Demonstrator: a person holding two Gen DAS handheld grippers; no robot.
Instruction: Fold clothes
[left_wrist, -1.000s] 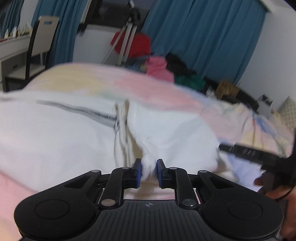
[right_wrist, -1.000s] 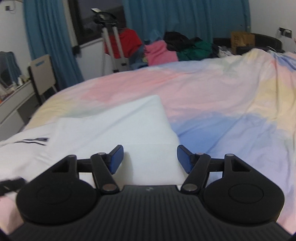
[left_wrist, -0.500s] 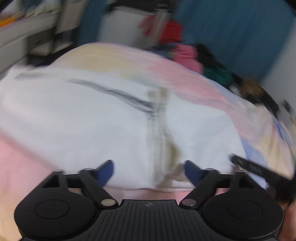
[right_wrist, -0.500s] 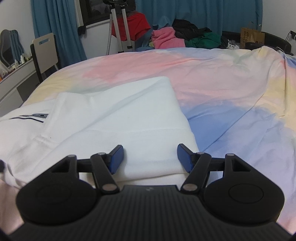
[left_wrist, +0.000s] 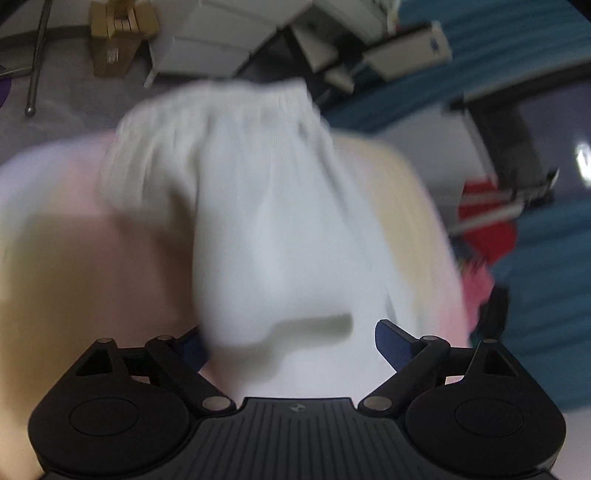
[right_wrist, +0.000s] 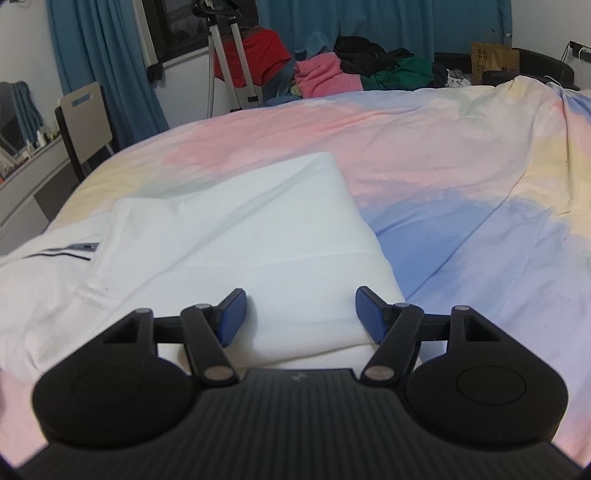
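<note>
A white garment lies partly folded on the pastel bedspread, with a dark striped trim at its left. My right gripper hovers open over the garment's near folded edge, nothing between its fingers. In the blurred left wrist view the same white garment stretches away towards a gathered elastic band at the bed's edge. My left gripper is open above the cloth, and a white fold hides most of its left finger.
A pile of pink, black and green clothes sits beyond the bed's far side, beside a tripod and red cloth. A chair and desk stand at the left. Cardboard boxes and furniture lie past the bed edge in the left wrist view.
My left gripper let go of the white cloth, opened wide and swung round to face the bed's other edge. The right gripper stayed open and barely moved.
</note>
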